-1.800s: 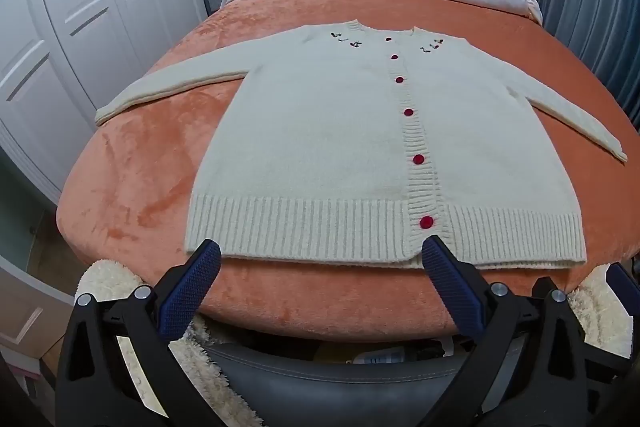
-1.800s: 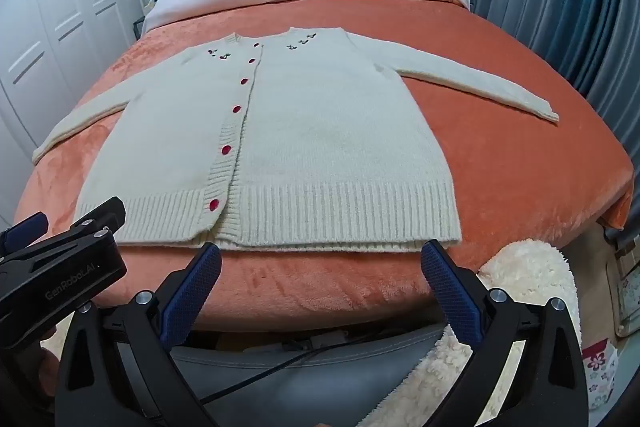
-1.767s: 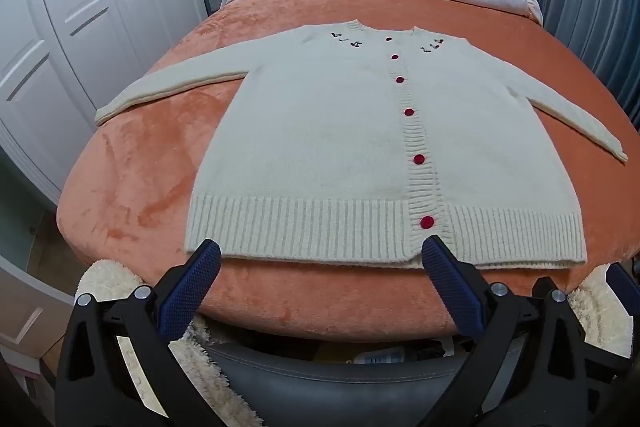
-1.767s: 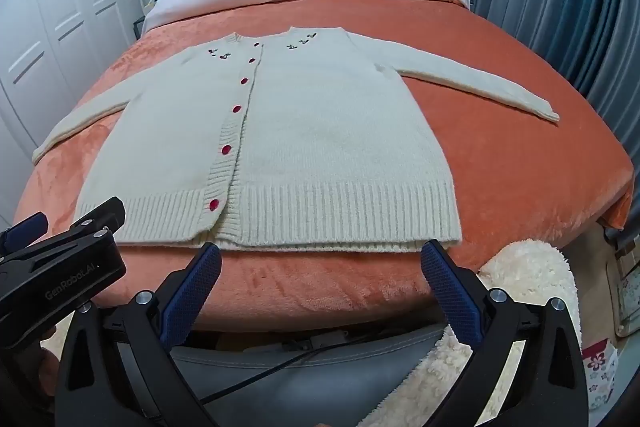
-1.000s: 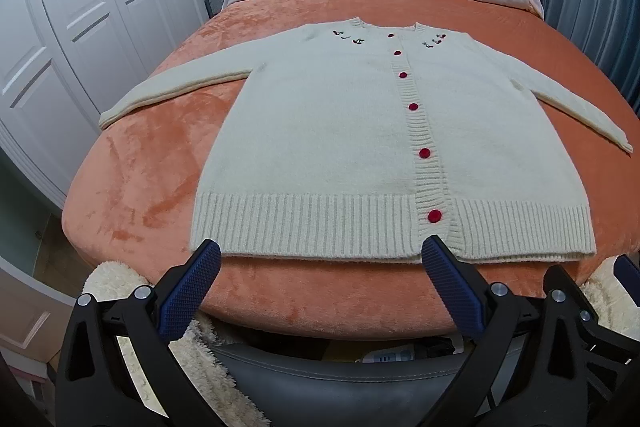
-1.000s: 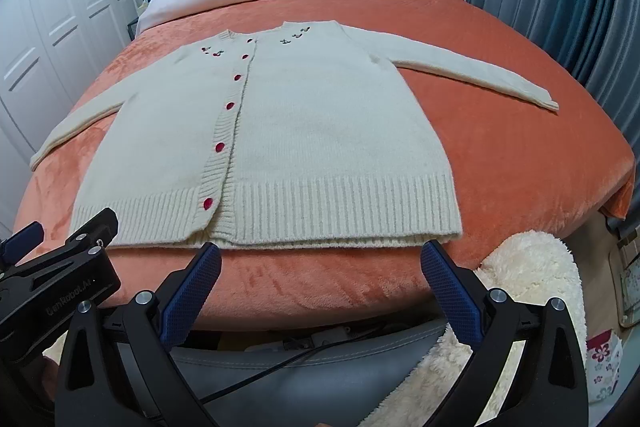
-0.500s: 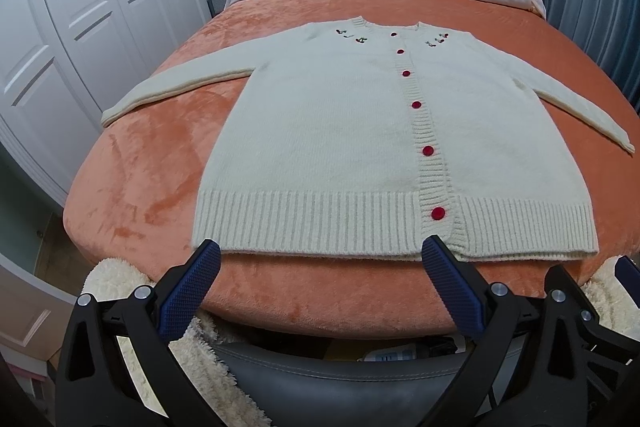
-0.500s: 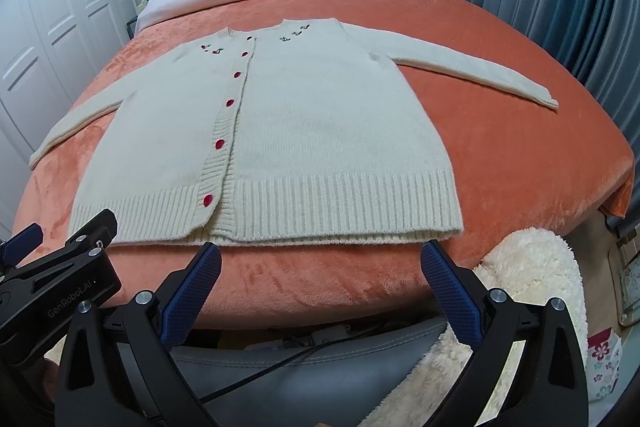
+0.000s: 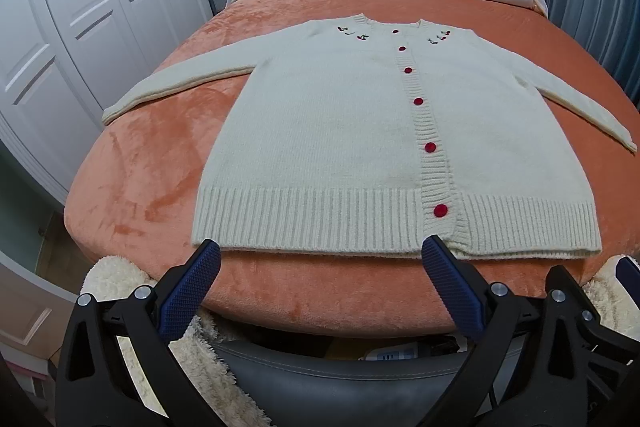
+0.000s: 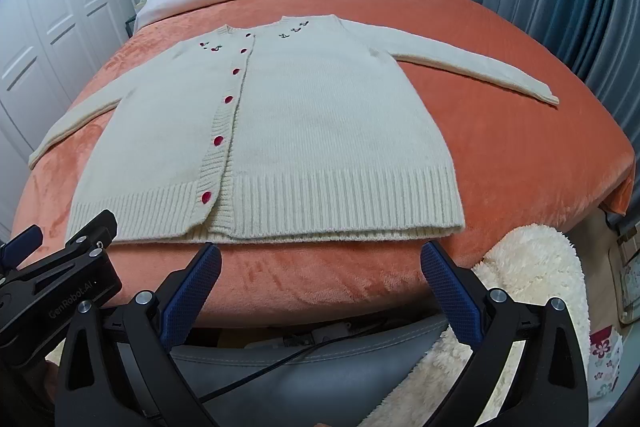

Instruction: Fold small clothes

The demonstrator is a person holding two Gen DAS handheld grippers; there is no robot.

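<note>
Cardigan point(image 9: 332, 131) point(image 10: 320, 123): small, cream knit, long sleeves, round neck. Lies flat and face up on the orange bed cover, buttoned shut, hem toward the foot edge, neck toward the pillows. Six red buttons point(image 9: 419, 101) run down a ribbed front band. Wide ribbed hem point(image 9: 304, 219), straight and near the cover's edge. Small dark and red cherry embroidery on either side of the neck. Both sleeves point(image 9: 180, 87) point(image 10: 476, 67) spread outward and slightly downward, unfolded.
</note>
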